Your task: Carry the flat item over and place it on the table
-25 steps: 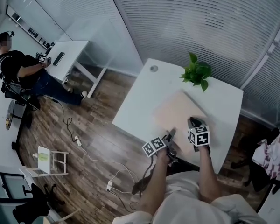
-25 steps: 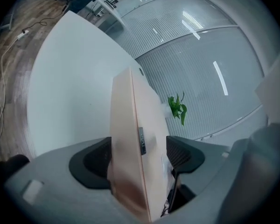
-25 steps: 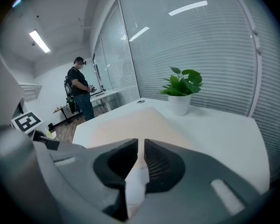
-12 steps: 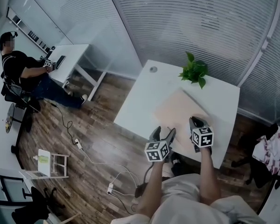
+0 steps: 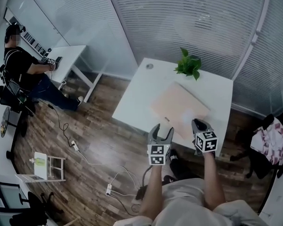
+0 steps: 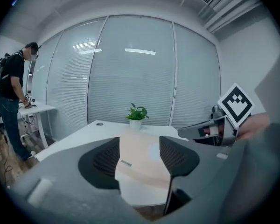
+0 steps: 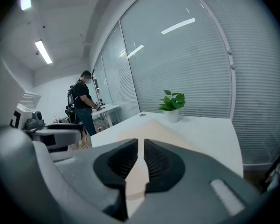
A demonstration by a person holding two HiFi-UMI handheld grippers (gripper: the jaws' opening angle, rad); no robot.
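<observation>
The head view looks steeply down from above the person's shoulders, well clear of the white worktop [image 5: 132,95], with the left gripper [image 5: 161,132] and right gripper [image 5: 198,125] at its lower edge. The left gripper view sits low at the worktop's near edge, looking level across it between its closing jaws, which have nothing between them. The right gripper view, equally low and close, faces along the worktop through the narrow slit between its jaws. All three views share the worktop, the potted plant [image 5: 188,66] and the distant person [image 5: 19,65].
</observation>
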